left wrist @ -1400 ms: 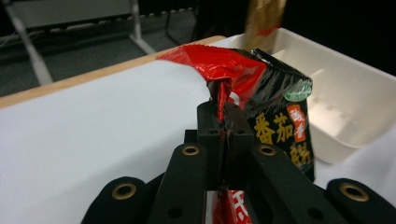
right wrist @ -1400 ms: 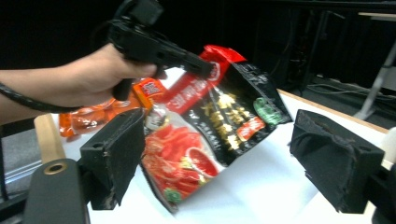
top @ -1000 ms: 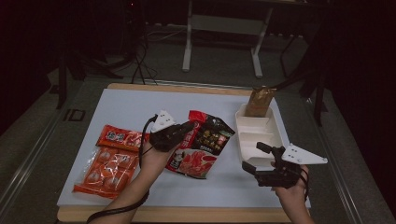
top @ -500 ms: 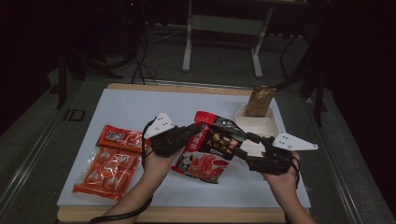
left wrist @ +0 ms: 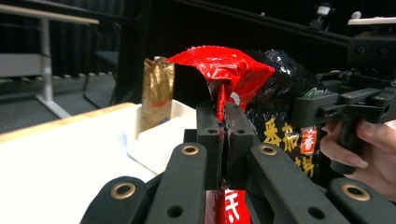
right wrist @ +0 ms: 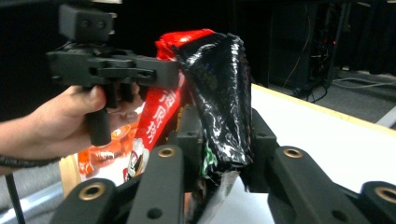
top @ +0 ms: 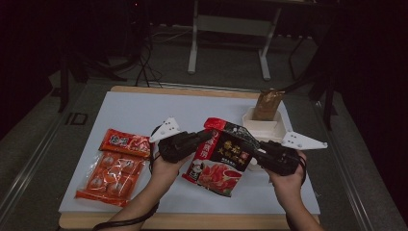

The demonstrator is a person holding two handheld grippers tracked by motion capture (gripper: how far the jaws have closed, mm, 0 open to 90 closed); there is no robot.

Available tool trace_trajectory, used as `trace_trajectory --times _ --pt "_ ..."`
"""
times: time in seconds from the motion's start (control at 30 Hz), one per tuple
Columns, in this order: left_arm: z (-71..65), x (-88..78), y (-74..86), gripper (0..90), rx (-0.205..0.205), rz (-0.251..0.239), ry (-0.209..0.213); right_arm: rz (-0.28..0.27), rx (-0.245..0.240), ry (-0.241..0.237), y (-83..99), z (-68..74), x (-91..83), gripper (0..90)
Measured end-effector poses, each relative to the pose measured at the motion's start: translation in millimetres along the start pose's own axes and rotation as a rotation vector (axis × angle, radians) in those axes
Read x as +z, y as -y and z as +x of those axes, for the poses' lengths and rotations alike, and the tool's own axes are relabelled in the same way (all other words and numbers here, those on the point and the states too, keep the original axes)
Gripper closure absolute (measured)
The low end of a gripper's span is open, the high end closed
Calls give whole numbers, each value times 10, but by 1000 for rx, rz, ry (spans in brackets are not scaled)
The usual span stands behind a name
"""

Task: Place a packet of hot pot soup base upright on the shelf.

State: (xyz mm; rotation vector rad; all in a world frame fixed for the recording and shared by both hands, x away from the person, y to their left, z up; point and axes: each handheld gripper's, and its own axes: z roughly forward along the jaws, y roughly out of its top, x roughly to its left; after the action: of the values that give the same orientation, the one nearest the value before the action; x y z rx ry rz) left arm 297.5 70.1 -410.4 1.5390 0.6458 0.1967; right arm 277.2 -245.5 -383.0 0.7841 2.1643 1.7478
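Observation:
A red and black sauce packet (top: 219, 159) hangs above the white table, stretched between both grippers. My left gripper (top: 204, 138) is shut on its red left edge; in the left gripper view the jaws (left wrist: 224, 114) pinch that red seam (left wrist: 224, 65). My right gripper (top: 255, 153) holds the black right edge. Its jaws have just been closing, and in the right gripper view they (right wrist: 224, 126) press on the crumpled black foil (right wrist: 219, 70) from both sides. Each gripper view also shows the other hand's gripper (left wrist: 345, 100) (right wrist: 112, 65) close by.
A white compartment tray (top: 248, 118) stands at the back right with a gold-brown pouch (top: 267, 103) upright in it, also seen from the left gripper (left wrist: 158, 91). Two orange-red snack packets (top: 113, 168) lie at the table's left. The table's wooden front edge (top: 192, 220) is near the forearms.
The right gripper came in from the front right to the packet and its jaws closed on the black edge. The left gripper lifted the packet off the table.

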Motion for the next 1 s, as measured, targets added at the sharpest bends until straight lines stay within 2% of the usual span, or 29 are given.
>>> trace_trajectory --times 0.07,0.23,0.27,0.47,0.53,0.57,0.63,0.7,0.73,0.8,0.87,0.9,0.93,1.0 --pt "32 -12 18 878 -19 0 19 6 -8 -3 -22 27 0 756" --pt "55 -24 34 848 -22 3 34 31 -24 -14 -78 36 7 764" --pt "32 -30 29 848 -3 12 26 33 -27 -16 -89 35 5 764" --pt "-5 -48 -23 810 11 27 38 42 -60 -31 -176 34 -40 768" --pt "-19 -58 -49 761 13 28 43 33 -69 -33 -220 36 -74 768" --pt "-26 -68 -61 719 24 31 30 29 -72 -30 -234 35 -85 768" --pt "-27 -84 -80 615 23 43 24 19 -75 -28 -264 25 -109 768" --pt "-37 -108 -85 506 17 59 0 15 -83 -23 -297 12 -133 768" --pt "-39 -118 -79 489 10 72 1 12 -81 -27 -313 -1 -146 767" --pt "-57 -154 -53 384 26 86 -15 18 -84 -31 -347 -36 -160 767" --pt "-58 -210 -30 356 33 88 14 20 -83 -41 -370 -77 -174 766" --pt "-60 -236 -24 275 31 87 17 22 -85 -37 -379 -94 -180 767" --pt "-58 -260 -18 267 25 89 28 25 -86 -36 -386 -108 -188 766" --pt "-60 -310 -2 226 27 91 19 19 -85 -30 -398 -137 -204 766"
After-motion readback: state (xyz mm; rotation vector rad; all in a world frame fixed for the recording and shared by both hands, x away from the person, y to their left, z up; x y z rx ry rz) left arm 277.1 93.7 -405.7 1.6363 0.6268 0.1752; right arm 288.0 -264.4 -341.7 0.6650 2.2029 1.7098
